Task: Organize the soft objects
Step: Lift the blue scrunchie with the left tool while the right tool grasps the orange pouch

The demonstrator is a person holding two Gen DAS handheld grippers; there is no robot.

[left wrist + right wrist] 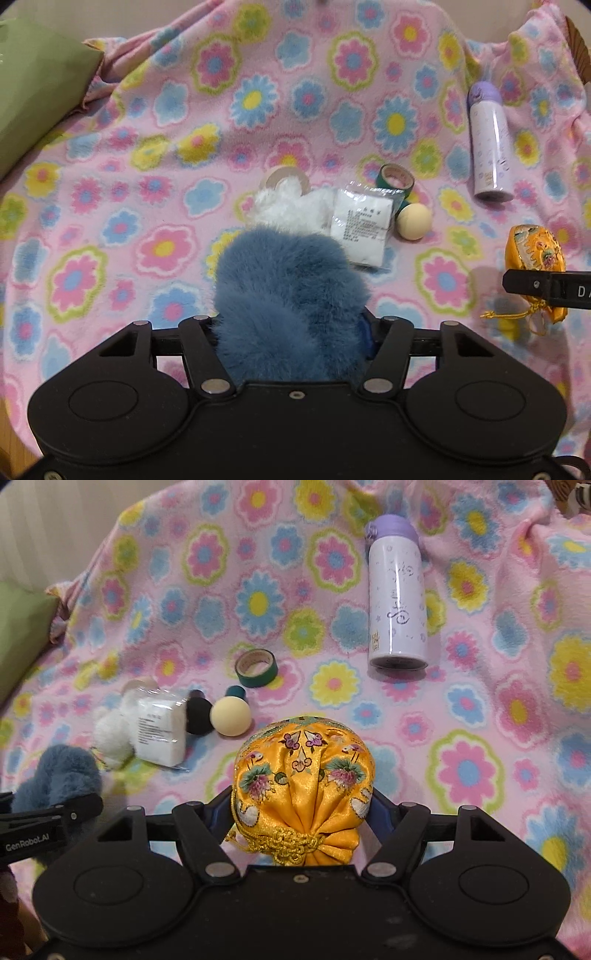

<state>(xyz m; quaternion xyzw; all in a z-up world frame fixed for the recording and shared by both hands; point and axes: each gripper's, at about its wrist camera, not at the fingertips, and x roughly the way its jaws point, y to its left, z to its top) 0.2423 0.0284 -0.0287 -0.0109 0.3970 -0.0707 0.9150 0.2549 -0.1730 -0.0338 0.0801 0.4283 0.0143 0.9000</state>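
We found the left gripper clenched on a blue fur plush, which filled the gap between its jaws, raised off the floral blanket. The right gripper grasped a yellow embroidered drawstring pouch likewise, knot toward the camera. A white plush lay ahead on the blanket.

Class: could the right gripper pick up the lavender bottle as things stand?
Probably not yet: the right gripper is shut on the yellow embroidered pouch. Nothing lies around the lavender bottle.
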